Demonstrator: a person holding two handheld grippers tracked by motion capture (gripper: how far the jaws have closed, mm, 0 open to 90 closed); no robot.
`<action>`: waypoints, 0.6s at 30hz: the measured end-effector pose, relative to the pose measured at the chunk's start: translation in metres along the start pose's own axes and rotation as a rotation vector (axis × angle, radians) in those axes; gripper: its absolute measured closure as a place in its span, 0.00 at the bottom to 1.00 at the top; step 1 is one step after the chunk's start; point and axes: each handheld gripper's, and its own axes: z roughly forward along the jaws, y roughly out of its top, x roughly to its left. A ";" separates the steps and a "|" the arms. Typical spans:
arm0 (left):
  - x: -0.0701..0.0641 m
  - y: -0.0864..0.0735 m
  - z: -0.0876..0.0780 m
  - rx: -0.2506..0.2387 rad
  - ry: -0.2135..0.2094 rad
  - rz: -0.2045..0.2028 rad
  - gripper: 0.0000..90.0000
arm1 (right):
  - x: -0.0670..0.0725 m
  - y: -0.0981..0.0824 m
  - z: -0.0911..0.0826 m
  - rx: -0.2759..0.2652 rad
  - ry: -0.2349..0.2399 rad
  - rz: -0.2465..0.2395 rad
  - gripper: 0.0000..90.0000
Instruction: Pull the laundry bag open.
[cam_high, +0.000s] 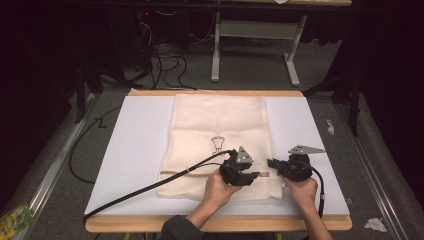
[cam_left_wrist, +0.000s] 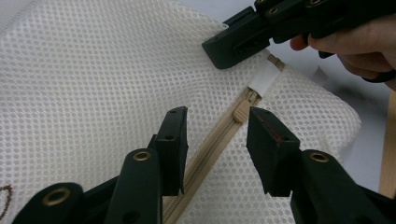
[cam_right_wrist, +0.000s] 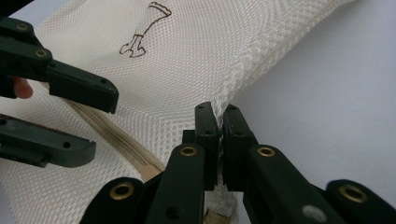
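One bag, two grippers, one tabletop.
A single mesh bag (cam_high: 218, 145) with one zipper (cam_left_wrist: 212, 140) lies on the tabletop (cam_high: 135, 150); one left gripper (cam_high: 239, 170), one right gripper (cam_high: 287, 167).

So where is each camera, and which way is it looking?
High view: above the person's side, looking forward and down at the table and mesh bag; forearms and both hands show.
Left gripper view: rides the left hand-held gripper, looking along its open jaws at the zipper pull.
Right gripper view: rides the right hand-held gripper, pinching the bag's edge.
Shared: both gripper views show the beige zipper.
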 end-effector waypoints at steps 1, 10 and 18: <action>0.000 -0.001 0.001 0.003 -0.005 -0.001 0.66 | 0.000 0.000 0.000 0.002 0.002 0.003 0.98; -0.011 -0.001 0.012 0.030 -0.026 0.031 0.67 | 0.004 0.006 -0.003 -0.020 0.014 -0.003 0.98; -0.009 -0.002 0.021 0.020 -0.024 0.003 0.66 | 0.006 0.009 -0.005 -0.032 0.035 -0.006 0.98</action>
